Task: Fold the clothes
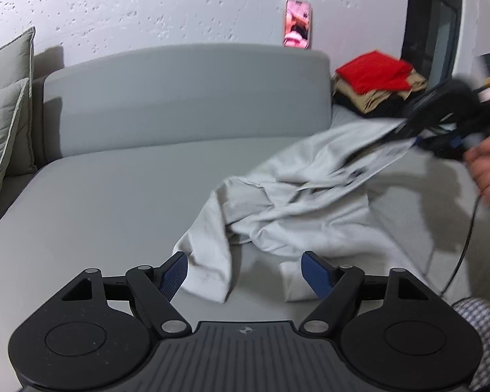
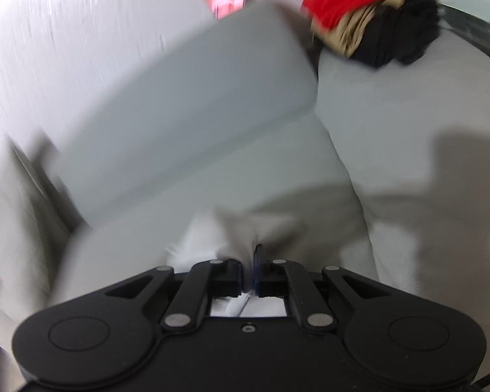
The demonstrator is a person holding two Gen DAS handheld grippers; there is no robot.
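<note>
1. Left hand-held gripper (image 1: 244, 272) hangs spread and empty over the near edge of the garment (image 1: 297, 215).
2. Right hand-held gripper (image 2: 249, 269) is pressed together, pinching pale cloth, probably the garment's far edge; that view is blurred.
3. Crumpled, the grey garment lies on the sofa (image 1: 114, 202).
4. Folded clothes (image 1: 375, 80) sit stacked behind.

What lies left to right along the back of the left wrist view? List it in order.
Beige piped cushions → grey sofa backrest → pink-lit phone leaning on the wall → red folded garment on the clothes pile → blurred right claw, shut on the light grey garment.
</note>
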